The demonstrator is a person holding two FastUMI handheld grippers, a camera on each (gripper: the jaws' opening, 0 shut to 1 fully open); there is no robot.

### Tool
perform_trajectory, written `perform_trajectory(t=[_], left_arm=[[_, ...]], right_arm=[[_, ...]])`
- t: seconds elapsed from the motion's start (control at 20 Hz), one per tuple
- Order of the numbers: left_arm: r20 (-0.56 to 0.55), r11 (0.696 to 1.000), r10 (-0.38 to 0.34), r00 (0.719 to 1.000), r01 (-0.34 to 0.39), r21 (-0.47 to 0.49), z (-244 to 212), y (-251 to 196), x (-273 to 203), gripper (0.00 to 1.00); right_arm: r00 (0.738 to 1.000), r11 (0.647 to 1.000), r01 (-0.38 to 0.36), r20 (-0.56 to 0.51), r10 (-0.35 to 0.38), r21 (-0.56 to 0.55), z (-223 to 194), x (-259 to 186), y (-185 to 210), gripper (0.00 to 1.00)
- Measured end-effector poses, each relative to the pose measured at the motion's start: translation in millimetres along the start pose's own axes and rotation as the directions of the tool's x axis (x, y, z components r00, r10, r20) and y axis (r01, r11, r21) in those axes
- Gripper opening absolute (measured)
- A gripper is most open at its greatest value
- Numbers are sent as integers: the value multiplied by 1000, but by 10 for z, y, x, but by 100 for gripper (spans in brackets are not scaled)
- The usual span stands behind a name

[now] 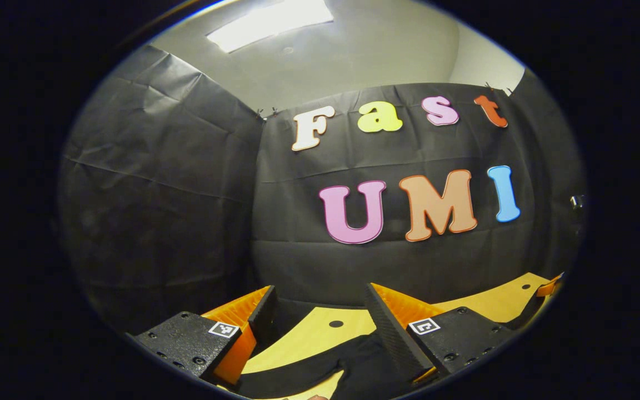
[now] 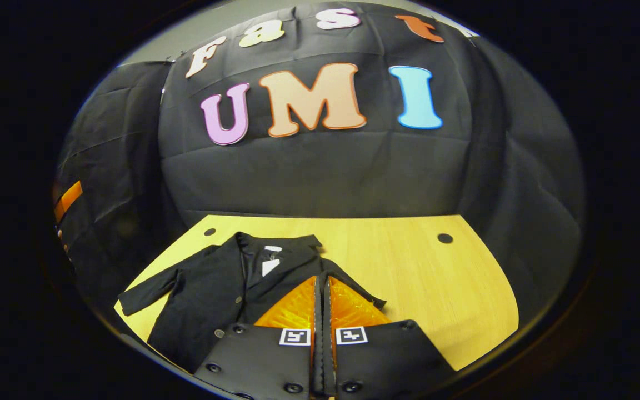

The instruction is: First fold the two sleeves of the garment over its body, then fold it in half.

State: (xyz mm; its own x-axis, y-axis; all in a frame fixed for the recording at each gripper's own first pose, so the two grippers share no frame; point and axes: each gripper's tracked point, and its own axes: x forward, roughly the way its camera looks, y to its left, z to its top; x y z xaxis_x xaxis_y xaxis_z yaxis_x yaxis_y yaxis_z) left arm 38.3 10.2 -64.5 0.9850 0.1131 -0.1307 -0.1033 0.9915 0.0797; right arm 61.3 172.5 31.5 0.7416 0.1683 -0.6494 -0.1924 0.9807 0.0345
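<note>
Jacket (image 2: 225, 289) on the bench (image 2: 442, 283), black, lying flat and face up. In the right gripper view its collar sits at about twelve o'clock, toward the cloth wall (image 2: 320, 166), and the hem runs down toward six, so the long axis goes from wall to viewer. One sleeve (image 2: 145, 294) stretches out toward nine o'clock, ending near the bench's left edge; the other reaches toward three and stops just past the fingers. A pale tag shows inside the neck, and buttons dot the front.

The right hand-held gripper (image 2: 323, 311) hangs over the jacket's right half with its fingers drawn together, only a thin slit between them, nothing caught there.

The left gripper view looks higher, taking in the wall, the ceiling and a ceiling light (image 1: 270, 22). Its own left hand-held gripper (image 1: 320, 328) has its fingers wide apart, and between them lie a strip of bench and a fold of black jacket cloth at six o'clock. Which part of the jacket that is, I cannot tell.
</note>
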Motion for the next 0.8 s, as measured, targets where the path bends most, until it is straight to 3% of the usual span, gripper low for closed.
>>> perform_trajectory(t=[0.05, 0.1, 0.2, 0.4, 0.5, 0.55, 0.8], left_arm=[[-3, 1000, 16, 1000, -16, 0, -32, 118, 9, 99], [-5, 1000, 31, 1000, -31, 1, -47, 228, 30, 94], [-10, 998, 61, 998, -61, 4, -99, 435, 53, 99], [-26, 995, 104, 994, -104, 8, -225, 781, 133, 99], [-38, 993, 122, 992, -122, 10, -294, 922, 189, 99], [-45, 992, 130, 991, -129, 11, -333, 983, 215, 94], [-69, 988, 157, 985, -157, 14, -491, 1286, 304, 99]], right_arm=[[1000, 1000, -17, 1, 17, -13, 73, 88, 129, 2], [999, 999, -33, 2, 33, -28, 127, 148, 266, 2], [998, 996, -64, 2, 64, -62, 240, 309, 535, 2], [991, 983, -131, -21, 130, -127, 362, 619, 1082, 3], [986, 974, -168, -46, 163, -153, 336, 792, 1357, 2], [982, 968, -187, -63, 178, -167, 309, 879, 1496, 2], [963, 932, -261, -136, 233, -250, 136, 1189, 2103, 2]])
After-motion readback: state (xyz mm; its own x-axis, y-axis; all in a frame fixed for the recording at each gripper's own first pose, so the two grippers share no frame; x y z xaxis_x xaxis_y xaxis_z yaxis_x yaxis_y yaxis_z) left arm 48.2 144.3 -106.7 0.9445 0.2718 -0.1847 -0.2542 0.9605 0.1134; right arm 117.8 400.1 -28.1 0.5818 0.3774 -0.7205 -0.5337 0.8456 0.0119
